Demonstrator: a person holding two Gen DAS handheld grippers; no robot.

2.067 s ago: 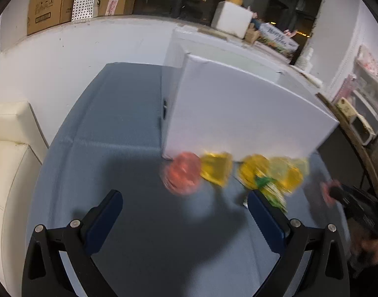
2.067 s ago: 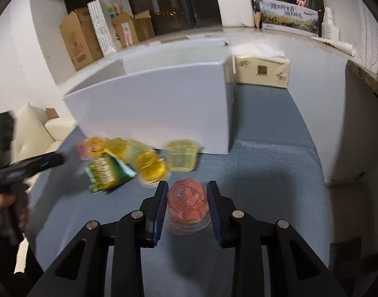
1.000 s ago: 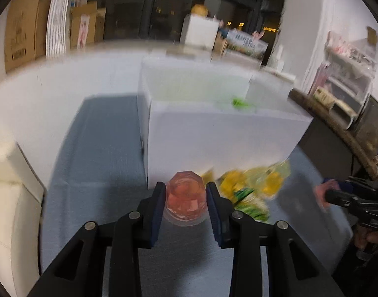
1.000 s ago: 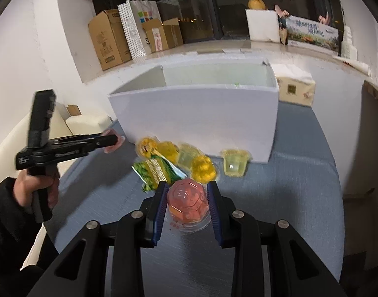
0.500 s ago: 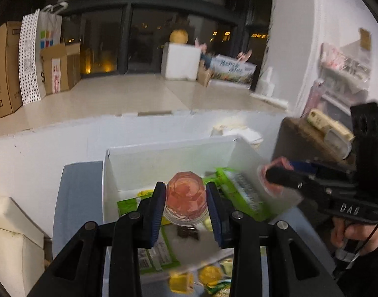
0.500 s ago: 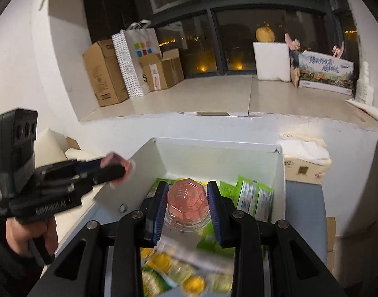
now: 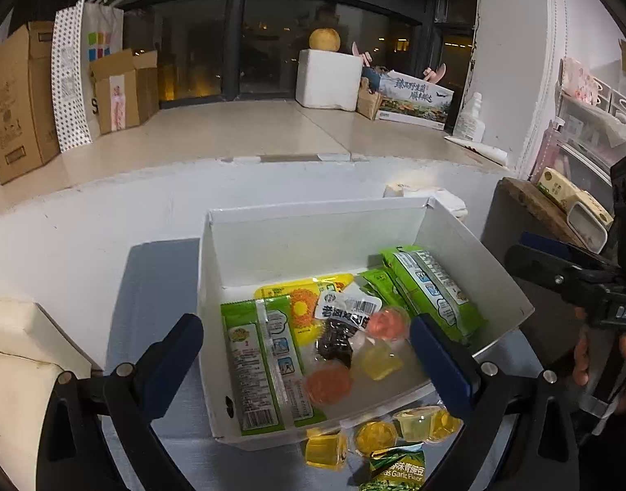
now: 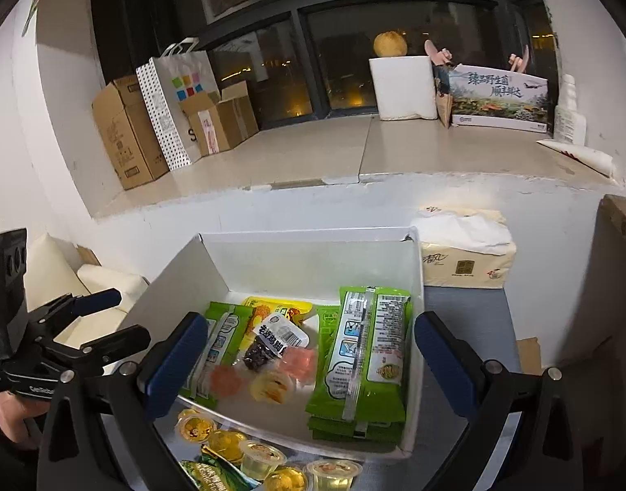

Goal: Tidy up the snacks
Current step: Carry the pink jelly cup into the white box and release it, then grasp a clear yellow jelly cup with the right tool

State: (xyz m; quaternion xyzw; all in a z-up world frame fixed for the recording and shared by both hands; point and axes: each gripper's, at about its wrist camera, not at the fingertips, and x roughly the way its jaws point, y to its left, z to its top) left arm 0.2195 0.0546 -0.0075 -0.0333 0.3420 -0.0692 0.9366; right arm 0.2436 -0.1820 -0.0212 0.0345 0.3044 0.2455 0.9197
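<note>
Yellow translucent jelly cups (image 8: 255, 456) are lying just below your right gripper (image 8: 308, 362), both grippers' (image 7: 308, 362) jaws opening empty over the white cardboard box (image 8: 181, 282).

One white box (image 7: 272, 241) is sitting open, holding two pink jelly cups (image 7: 328, 380), one yellow jelly cup (image 7: 379, 362), one dark snack pouch (image 7: 339, 323), one yellow packet (image 7: 300, 294) and several green packets (image 7: 267, 364), their exact count unclear. Outside are lying four yellow jelly cups (image 7: 376, 435) and one green pea packet (image 7: 398, 470).
</note>
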